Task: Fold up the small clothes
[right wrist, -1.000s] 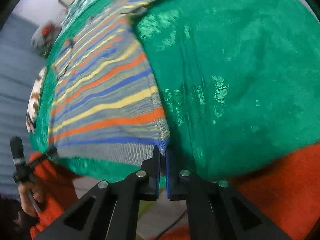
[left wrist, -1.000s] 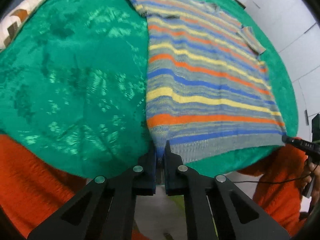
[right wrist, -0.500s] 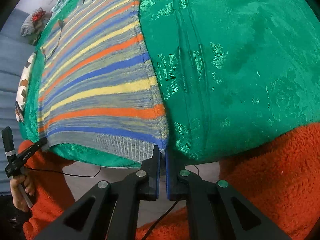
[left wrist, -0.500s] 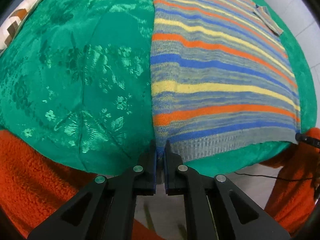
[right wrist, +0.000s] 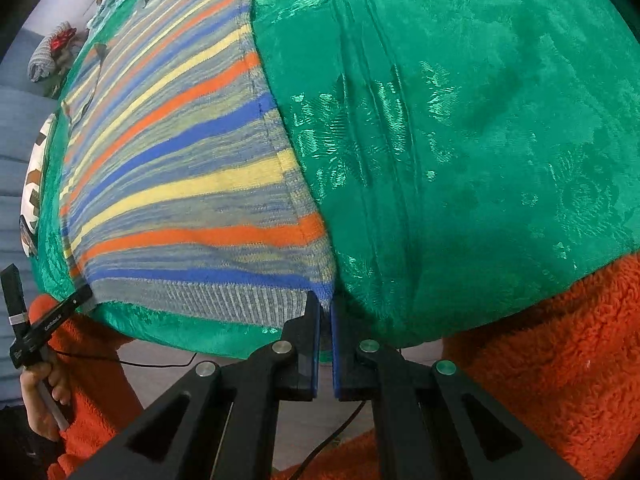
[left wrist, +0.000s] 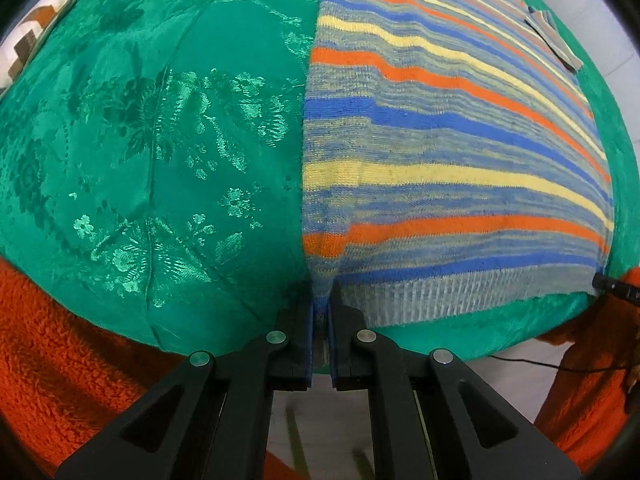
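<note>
Left wrist view: your left hand-held gripper [left wrist: 320, 312] is pinched tight on one bottom corner of the striped sweater [left wrist: 440, 152], the ribbed hem caught between its blue pads. The sweater lies spread flat on the green patterned cloth [left wrist: 160, 140] covering the table, hem at the near edge, a short sleeve [left wrist: 554, 38] visible at the far side.

From the right wrist view, your right hand-held gripper [right wrist: 325, 310] is clamped just as narrowly on the opposite hem corner of the striped sweater [right wrist: 180, 168], where the side seam meets the green patterned cloth [right wrist: 460, 140]. Your orange fleece sleeve [right wrist: 540, 340] frames the lower edge of both views; your left hand [right wrist: 42, 396] on its gripper handle shows at the far left.

With both corners held, this looks like the start of a fold carrying the hem toward the collar. Do it well by lifting both corners together and level, keeping the hem taut between them so the knit does not sag or twist. Carry it straight along the sweater's length, lay the hem down square to the side seams, and let go only once the fabric rests flat. Loose knit stretches easily, so pull gently.
</note>
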